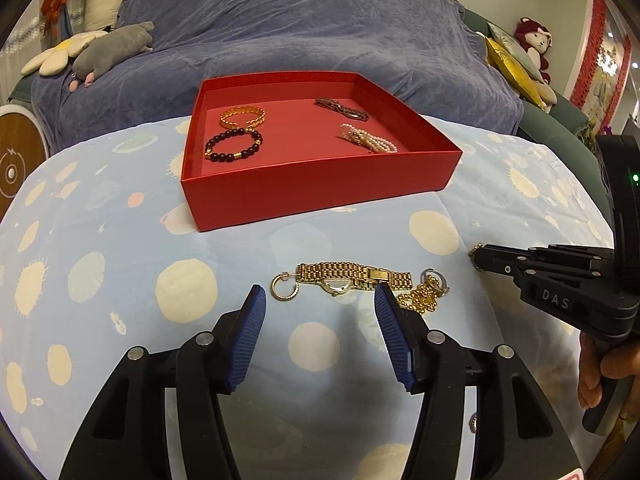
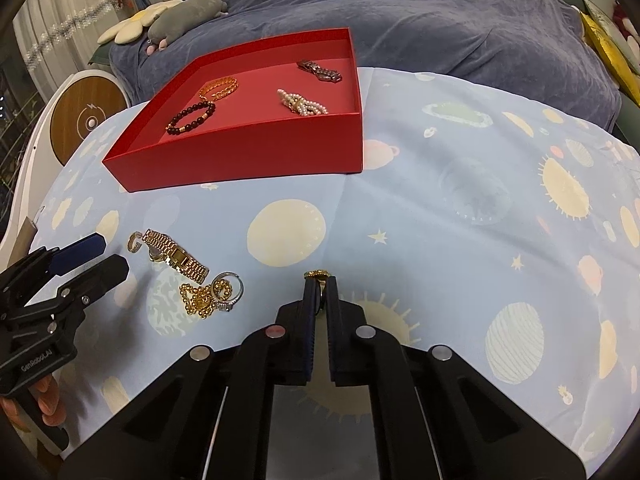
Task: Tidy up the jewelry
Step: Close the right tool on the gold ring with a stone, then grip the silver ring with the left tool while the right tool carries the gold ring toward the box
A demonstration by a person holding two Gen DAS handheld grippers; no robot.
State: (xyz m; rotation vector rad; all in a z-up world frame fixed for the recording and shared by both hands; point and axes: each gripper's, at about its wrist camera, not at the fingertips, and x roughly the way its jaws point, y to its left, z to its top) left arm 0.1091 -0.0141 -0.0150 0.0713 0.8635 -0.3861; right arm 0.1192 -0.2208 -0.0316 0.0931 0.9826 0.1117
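Left gripper [image 1: 318,300] spread wide, blue pads apart, nothing between them, hovering just short of the gold watch [image 1: 352,278] on the blue planet-print cloth [image 1: 100,240]. Beside the watch at nine o'clock, a gold hoop earring [image 1: 285,286]; at three o'clock, a tangled gold bead chain [image 1: 420,300] with a silver ring [image 1: 436,280] touching it.

Over in the right wrist view, right gripper [image 2: 318,280] clamped tight on a small gold ring [image 2: 316,274], only its top peeking above the fingertips. From the left wrist view, just a glint of that gold at the tip of the right gripper, out at three o'clock, shape impossible to tell there.

Up at twelve o'clock on the cloth, red box [image 1: 320,192], open-topped. Inside: gold bangle [image 1: 242,117] far left, dark bead bracelet [image 1: 234,144] just in front of it, dark metal link band [image 1: 342,108] far right, pearl bracelet [image 1: 368,140] near right.

Seen only from the right wrist: the left gripper from its side, at nine o'clock, and fingers of the left hand [image 2: 44,404] wrapped under its handle. Seen only from the left wrist: a red plush toy [image 1: 534,42] at two o'clock.
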